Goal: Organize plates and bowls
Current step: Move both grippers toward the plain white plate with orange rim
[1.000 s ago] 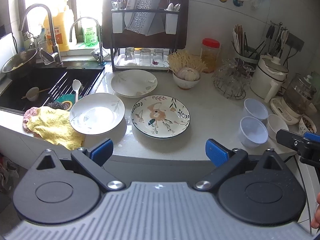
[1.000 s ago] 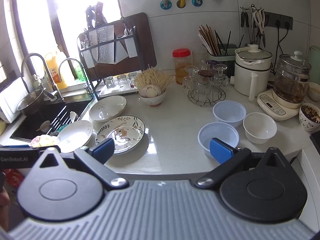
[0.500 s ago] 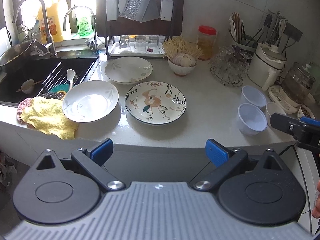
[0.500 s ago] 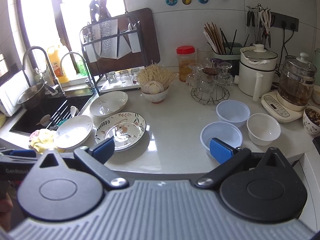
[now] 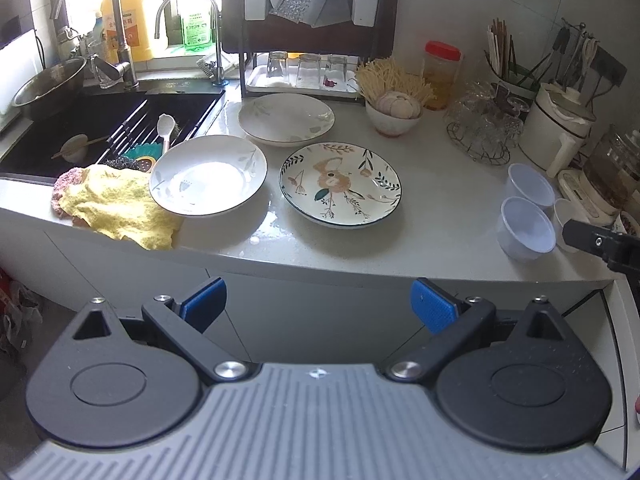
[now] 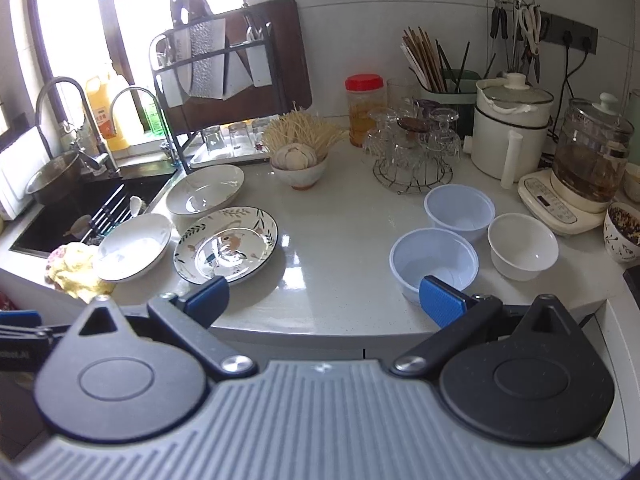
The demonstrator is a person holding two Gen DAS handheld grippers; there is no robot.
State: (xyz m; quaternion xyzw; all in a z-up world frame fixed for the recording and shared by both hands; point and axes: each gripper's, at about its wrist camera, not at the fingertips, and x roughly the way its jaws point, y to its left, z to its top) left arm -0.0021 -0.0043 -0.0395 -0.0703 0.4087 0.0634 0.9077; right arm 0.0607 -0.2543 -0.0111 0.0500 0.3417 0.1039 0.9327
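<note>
Three plates lie on the grey counter: a white one by the sink, a white one behind it, and a floral one in the middle; the floral plate also shows in the right wrist view. Two translucent plastic bowls and a white bowl stand at the right. My left gripper is open and empty, held off the counter's front edge. My right gripper is open and empty, near the front plastic bowl.
A sink with utensils is at the left, a yellow cloth on its edge. A dish rack, a bowl of garlic, a glass stand, a cooker and a kettle line the back.
Both grippers have drawn back and risen a little from the counter, so the plates and bowls look farther away. Nothing on the counter has moved.
</note>
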